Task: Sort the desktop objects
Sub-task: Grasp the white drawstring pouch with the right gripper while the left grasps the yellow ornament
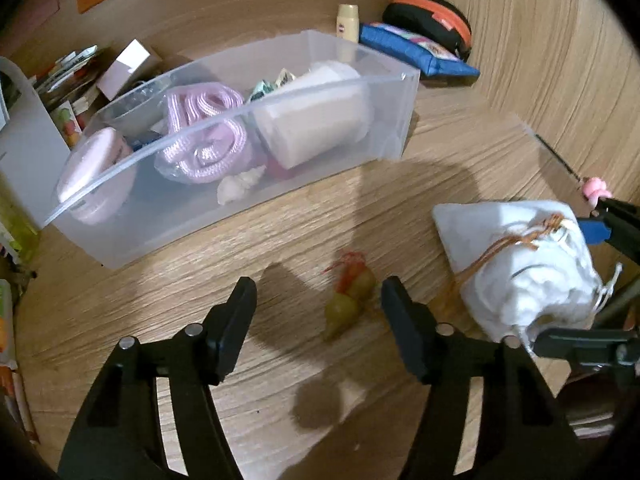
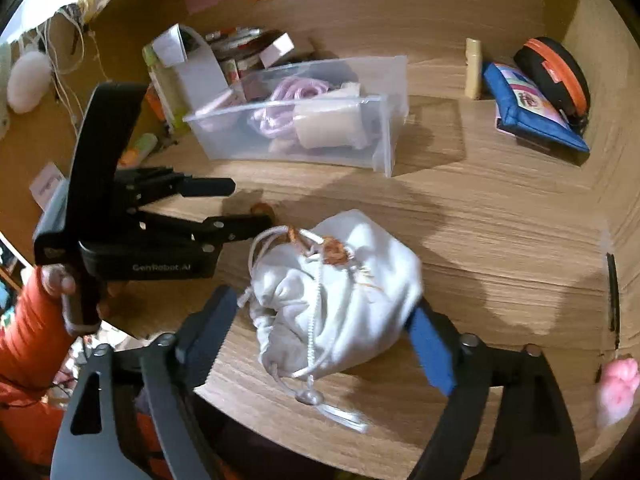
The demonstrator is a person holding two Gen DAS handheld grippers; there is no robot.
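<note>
The left gripper (image 1: 320,320) tilts steeply down over the wooden desk (image 1: 320,216), jaws apart, a small green and orange trinket (image 1: 350,296) lying between its fingertips, untouched. A hand (image 2: 60,284) in an orange sleeve (image 2: 28,340) grips its handle. The right gripper (image 2: 320,336) also angles downward, jaws spread wide around a white drawstring pouch (image 2: 340,300) resting on the desk. The clear plastic bin (image 1: 224,200) stands beyond them.

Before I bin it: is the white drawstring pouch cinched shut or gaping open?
Shut, as far as shows: the white drawstring pouch has its neck gathered into tight folds, cords trailing loose toward the desk edge. No opening visible.
</note>
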